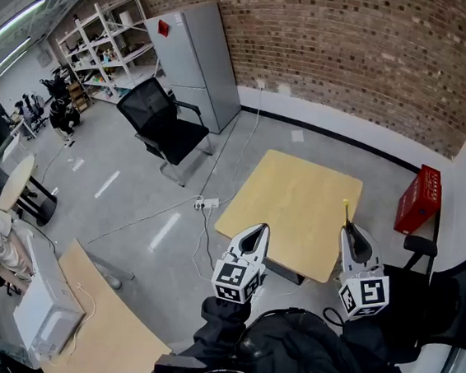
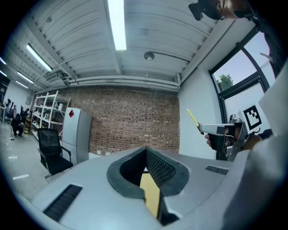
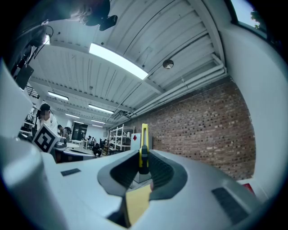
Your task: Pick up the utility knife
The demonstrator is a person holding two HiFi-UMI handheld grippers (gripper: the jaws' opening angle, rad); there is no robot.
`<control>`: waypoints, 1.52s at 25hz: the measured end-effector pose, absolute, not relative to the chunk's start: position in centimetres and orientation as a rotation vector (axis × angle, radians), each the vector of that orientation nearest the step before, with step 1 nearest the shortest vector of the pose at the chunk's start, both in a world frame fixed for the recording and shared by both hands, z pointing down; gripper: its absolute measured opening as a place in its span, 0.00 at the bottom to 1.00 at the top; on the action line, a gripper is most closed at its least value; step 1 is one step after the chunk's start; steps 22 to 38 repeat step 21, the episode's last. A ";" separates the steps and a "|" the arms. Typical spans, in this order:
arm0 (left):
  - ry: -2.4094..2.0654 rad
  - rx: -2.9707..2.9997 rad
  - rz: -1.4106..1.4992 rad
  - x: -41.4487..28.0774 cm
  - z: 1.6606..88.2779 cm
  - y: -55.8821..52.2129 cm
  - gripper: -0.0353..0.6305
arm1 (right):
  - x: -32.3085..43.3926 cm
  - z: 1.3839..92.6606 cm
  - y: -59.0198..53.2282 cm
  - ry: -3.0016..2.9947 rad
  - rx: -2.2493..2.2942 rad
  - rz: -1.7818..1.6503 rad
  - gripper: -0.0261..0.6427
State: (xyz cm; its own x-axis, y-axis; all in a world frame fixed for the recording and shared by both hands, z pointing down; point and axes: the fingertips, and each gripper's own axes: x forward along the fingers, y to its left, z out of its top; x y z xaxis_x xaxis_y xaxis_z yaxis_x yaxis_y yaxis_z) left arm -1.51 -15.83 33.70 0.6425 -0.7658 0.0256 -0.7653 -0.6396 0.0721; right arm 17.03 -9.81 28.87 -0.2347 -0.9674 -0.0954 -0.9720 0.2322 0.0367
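Light wooden tabletop [image 1: 301, 203] at frame centre. Below it, at lower centre, the left hand-held gripper [image 1: 259, 235] stands released, jaws apart and empty. The right hand-held gripper [image 1: 351, 239] is clenched on the yellow utility knife [image 1: 345, 208], which projects beyond its jaws.

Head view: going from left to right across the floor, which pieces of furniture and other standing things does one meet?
Round table → black chair → square wooden table → red crate.
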 end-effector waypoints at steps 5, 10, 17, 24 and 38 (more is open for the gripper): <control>-1.294 2.771 -0.004 -1.6 34.0 -16.1 0.06 | 17.1 28.7 -10.0 2.424 -1.913 0.133 0.14; -1.291 2.770 0.005 -1.4 34.3 -16.4 0.06 | 17.2 28.9 -10.3 2.428 -1.912 0.132 0.14; -1.287 2.766 0.009 -1.3 34.3 -16.5 0.06 | 17.2 28.9 -10.5 2.434 -1.910 0.131 0.14; -1.291 2.769 0.021 -1.2 34.7 -16.8 0.06 | 17.5 29.1 -10.7 2.437 -1.909 0.125 0.14; -1.291 2.769 0.021 -1.2 34.7 -16.8 0.06 | 17.5 29.1 -10.7 2.437 -1.909 0.125 0.14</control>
